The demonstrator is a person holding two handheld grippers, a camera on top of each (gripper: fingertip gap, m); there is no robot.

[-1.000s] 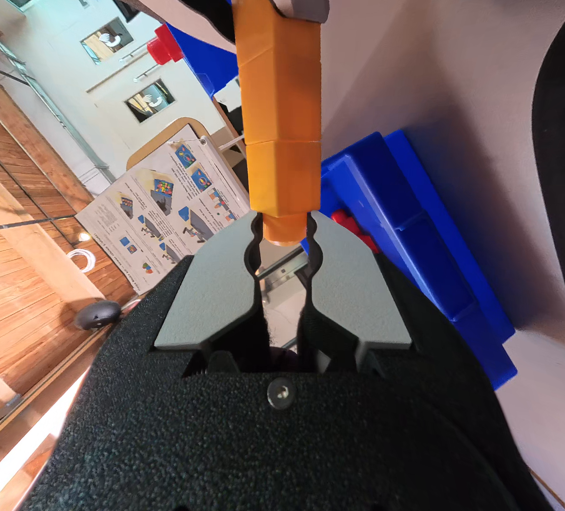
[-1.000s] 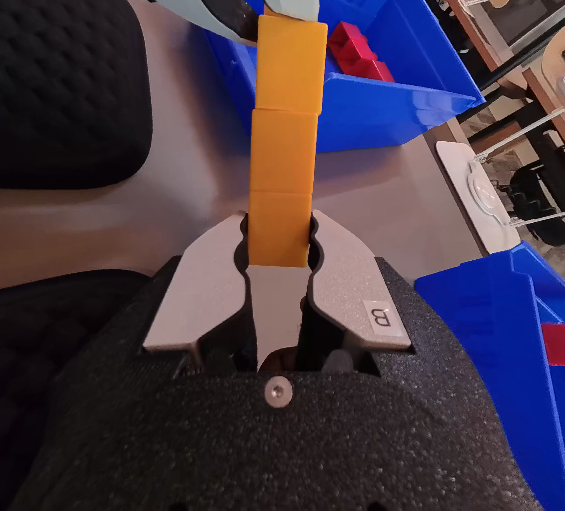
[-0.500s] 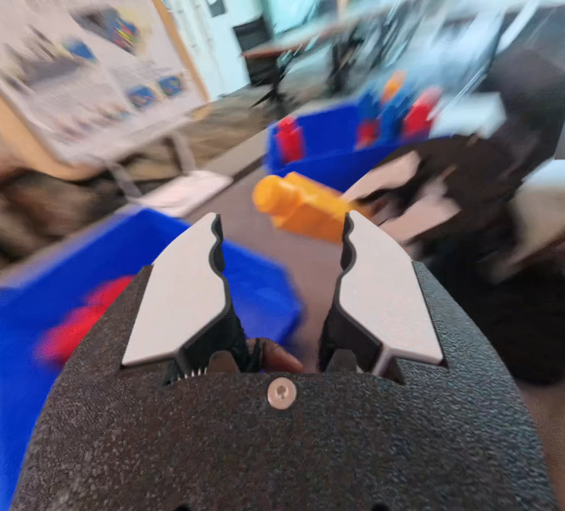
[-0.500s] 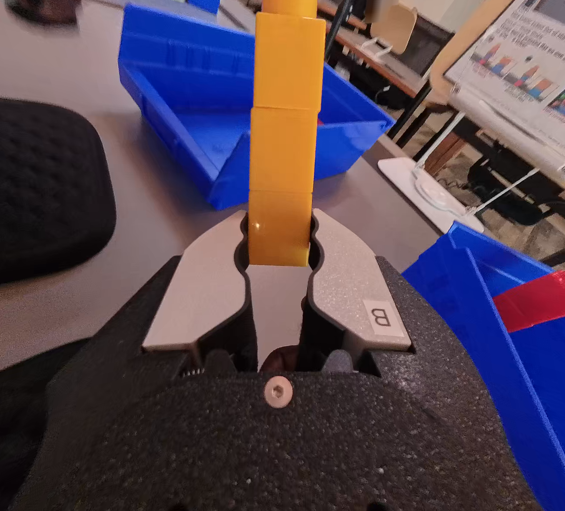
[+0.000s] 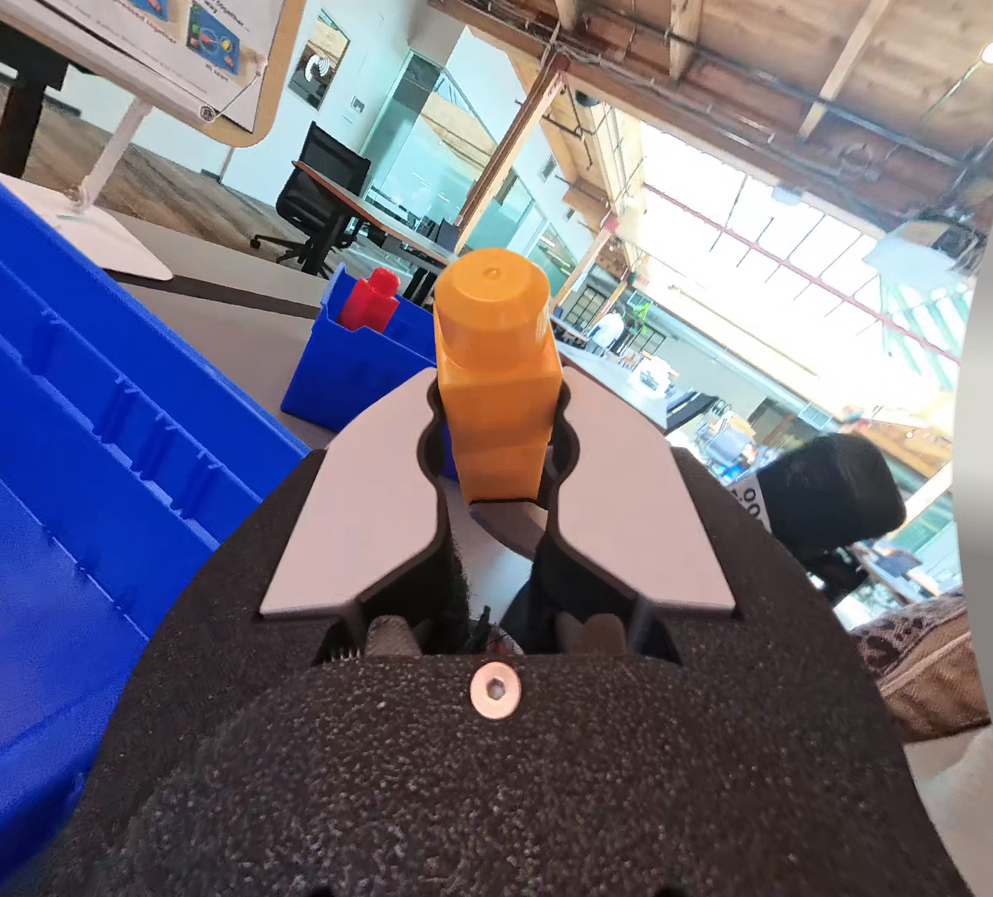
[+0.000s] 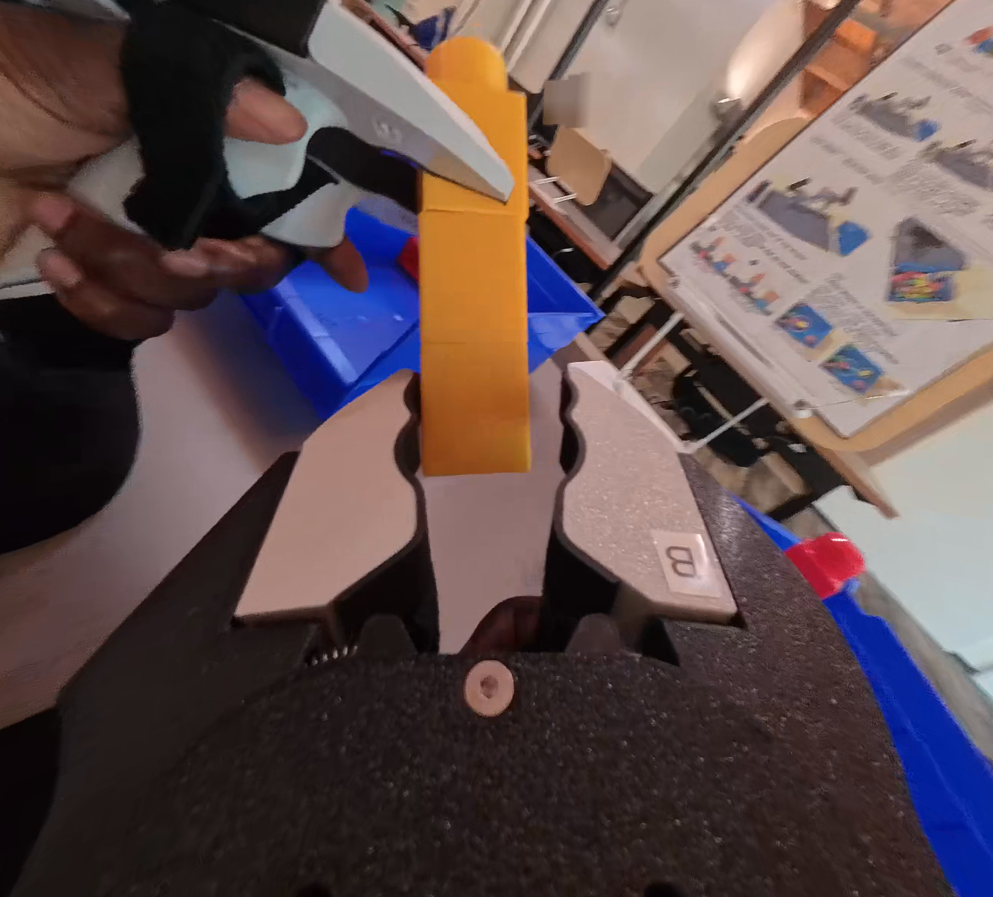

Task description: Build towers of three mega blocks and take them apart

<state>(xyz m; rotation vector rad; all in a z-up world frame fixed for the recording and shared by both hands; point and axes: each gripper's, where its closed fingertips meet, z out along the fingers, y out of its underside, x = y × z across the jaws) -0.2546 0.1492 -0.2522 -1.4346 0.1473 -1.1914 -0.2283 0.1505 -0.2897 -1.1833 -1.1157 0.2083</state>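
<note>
Your left gripper (image 5: 497, 401) pinches the top block of the orange three-block tower (image 6: 473, 253) just under its stud, while your right gripper (image 6: 486, 404) stands slightly parted around the bottom block — right finger clear of it, left finger's contact unclear — above the grey table (image 6: 204, 420).

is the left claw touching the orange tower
Touching. The left wrist view shows the left claw closed on the orange tower, with both fingers pressed against its sides and no gap.
</note>
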